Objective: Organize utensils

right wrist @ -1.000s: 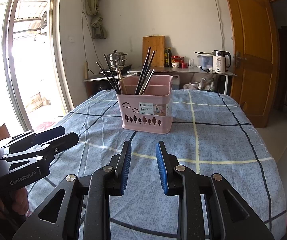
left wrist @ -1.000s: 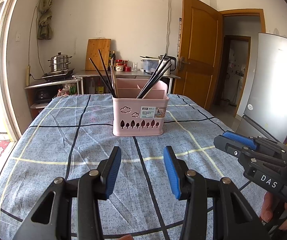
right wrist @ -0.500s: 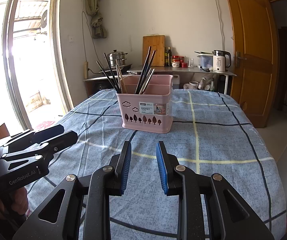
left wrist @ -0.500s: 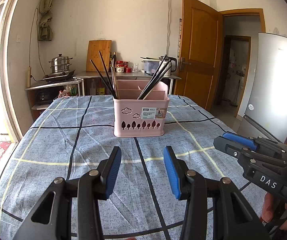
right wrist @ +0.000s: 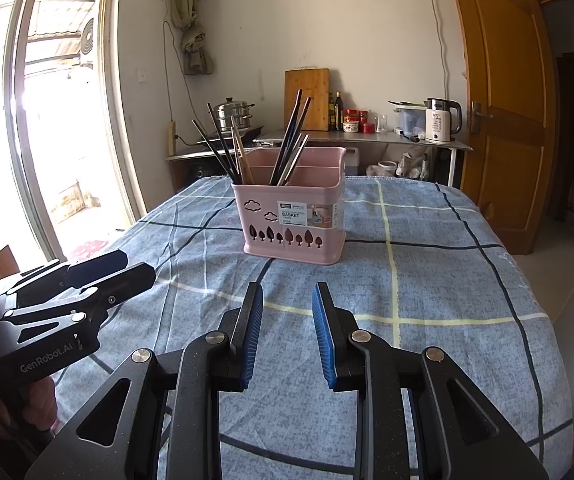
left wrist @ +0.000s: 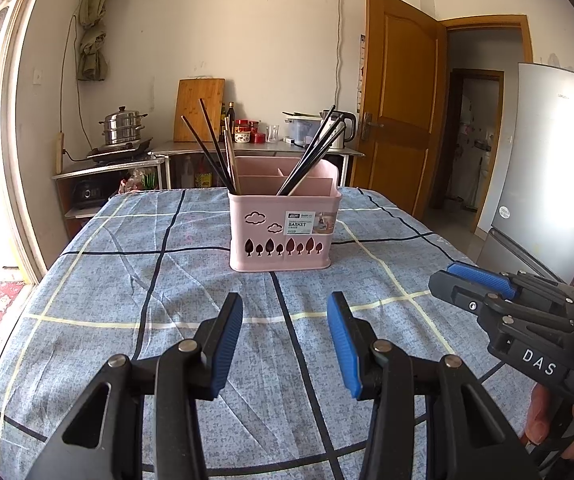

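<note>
**Chopsticks sorted, both claws idle**

The pink utensil basket (left wrist: 285,232) sits mid-surface on the checked tablecloth (left wrist: 135,292), black chopsticks (left wrist: 211,148) leaning in separate compartments, probably grouped by type. Left claw (left wrist: 285,344) and right claw (right wrist: 287,332) hover short of it, both parted and empty.

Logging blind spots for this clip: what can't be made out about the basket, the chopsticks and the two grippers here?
- Chopsticks: lower ends hidden in both views by the pink basket walls; an exact count is unclear where they overlap.
- Basket's rear compartments: contents hidden by its front wall and dividers.
- Basket label's small print: too small in both views.
- Left gripper and right gripper: both open and empty; handles cut off by the bottom edge.
</note>
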